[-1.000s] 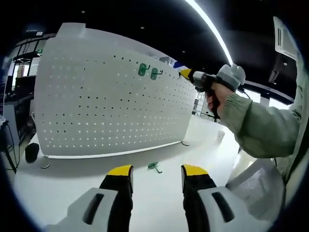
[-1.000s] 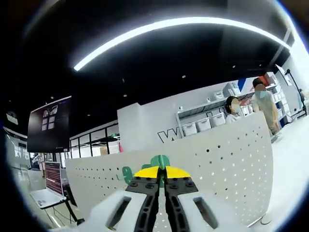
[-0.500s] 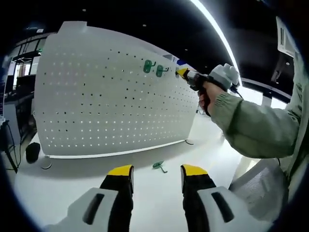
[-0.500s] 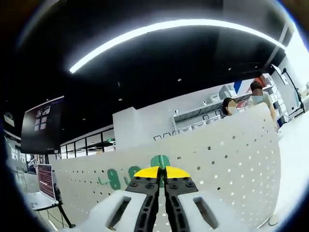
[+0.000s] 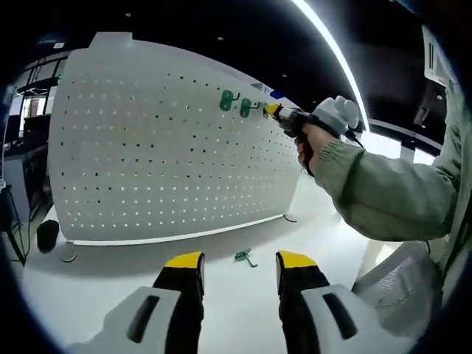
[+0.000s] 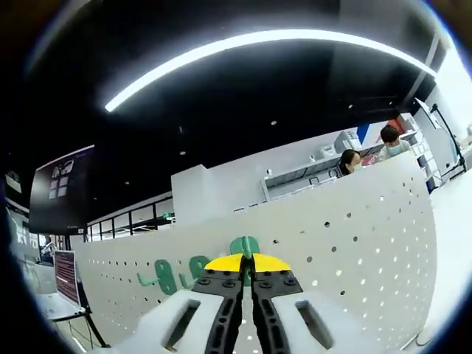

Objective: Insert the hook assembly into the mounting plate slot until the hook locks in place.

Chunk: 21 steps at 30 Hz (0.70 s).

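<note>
Your white board (image 5: 169,147) has rows of dark dots, the hooks (image 5: 237,105) are green, your gripper tips (image 5: 240,259) yellow.

A white surface (image 5: 110,280) carries an upright white pegboard (image 5: 147,169) at the far side, and a green hook (image 5: 243,257) lies just in front of it.

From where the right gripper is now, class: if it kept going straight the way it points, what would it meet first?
Most likely the white pegboard: the right gripper, shut on a green hook, points at the board beside two mounted hooks. Depth is unclear.
</note>
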Each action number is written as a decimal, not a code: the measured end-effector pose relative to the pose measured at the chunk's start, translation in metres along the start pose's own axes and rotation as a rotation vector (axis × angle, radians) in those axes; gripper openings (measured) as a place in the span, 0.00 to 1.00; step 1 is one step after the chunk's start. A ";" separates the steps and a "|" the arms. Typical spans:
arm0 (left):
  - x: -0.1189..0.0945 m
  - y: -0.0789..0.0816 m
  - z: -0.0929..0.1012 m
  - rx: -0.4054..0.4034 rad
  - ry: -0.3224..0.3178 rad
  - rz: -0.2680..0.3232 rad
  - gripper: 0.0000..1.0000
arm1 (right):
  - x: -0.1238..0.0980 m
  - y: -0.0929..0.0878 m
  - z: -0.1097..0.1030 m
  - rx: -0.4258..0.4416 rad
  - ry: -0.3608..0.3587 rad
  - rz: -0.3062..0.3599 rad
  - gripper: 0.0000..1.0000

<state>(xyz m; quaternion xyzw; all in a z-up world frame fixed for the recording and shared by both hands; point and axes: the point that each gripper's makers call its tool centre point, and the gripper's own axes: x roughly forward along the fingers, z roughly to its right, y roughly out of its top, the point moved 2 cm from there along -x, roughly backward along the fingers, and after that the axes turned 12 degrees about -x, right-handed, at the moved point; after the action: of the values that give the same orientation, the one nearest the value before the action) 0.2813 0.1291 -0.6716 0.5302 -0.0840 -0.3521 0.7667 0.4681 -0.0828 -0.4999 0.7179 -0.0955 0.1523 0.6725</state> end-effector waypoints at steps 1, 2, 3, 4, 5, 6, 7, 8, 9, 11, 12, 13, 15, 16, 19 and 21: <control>0.000 0.000 0.000 -0.001 0.000 -0.001 0.40 | 0.000 0.000 0.000 0.002 0.000 0.000 0.00; 0.000 -0.001 0.000 -0.001 0.001 -0.001 0.40 | 0.001 -0.001 0.000 0.001 -0.003 0.000 0.00; -0.001 -0.001 0.000 -0.002 0.001 -0.003 0.40 | 0.001 -0.002 0.000 0.003 -0.002 0.000 0.00; -0.001 -0.002 0.000 -0.003 0.001 -0.004 0.40 | 0.002 -0.002 0.000 0.006 -0.003 -0.001 0.00; -0.001 -0.002 0.000 -0.002 0.001 -0.004 0.40 | 0.002 -0.002 0.000 0.007 -0.004 0.000 0.00; -0.002 -0.002 -0.001 -0.001 0.003 -0.005 0.40 | 0.003 -0.003 0.001 0.007 -0.007 -0.001 0.00; -0.002 -0.002 -0.001 -0.002 0.004 -0.004 0.40 | 0.004 -0.003 0.001 0.010 -0.009 -0.002 0.00; -0.003 -0.002 -0.002 -0.003 0.006 -0.003 0.40 | 0.004 -0.004 0.002 0.007 -0.013 -0.001 0.00; -0.003 -0.002 -0.002 -0.004 0.007 -0.002 0.40 | 0.005 -0.004 0.002 0.008 -0.012 -0.003 0.00; -0.004 -0.002 -0.003 -0.005 0.010 -0.002 0.40 | 0.005 -0.005 0.001 0.006 -0.014 -0.003 0.00; -0.004 -0.002 -0.003 -0.005 0.011 -0.002 0.40 | 0.005 -0.006 0.001 -0.001 -0.015 -0.004 0.00; -0.004 -0.002 -0.004 -0.006 0.012 -0.002 0.40 | 0.005 -0.007 0.001 -0.003 -0.015 -0.004 0.00; -0.004 -0.002 -0.004 -0.006 0.012 -0.002 0.40 | 0.005 -0.008 0.000 -0.010 -0.014 -0.008 0.00; -0.004 -0.002 -0.004 -0.006 0.012 -0.002 0.40 | 0.005 -0.009 0.000 -0.017 -0.015 -0.010 0.00; -0.003 -0.003 -0.004 -0.010 0.012 -0.002 0.40 | 0.005 -0.010 0.001 -0.024 -0.016 -0.010 0.00; -0.003 -0.003 -0.004 -0.007 0.010 -0.003 0.40 | 0.005 -0.009 0.001 -0.027 -0.016 -0.010 0.00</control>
<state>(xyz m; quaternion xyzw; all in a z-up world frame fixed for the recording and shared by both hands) 0.2801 0.1330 -0.6747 0.5293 -0.0779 -0.3508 0.7686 0.4762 -0.0828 -0.5070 0.7104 -0.0991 0.1418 0.6822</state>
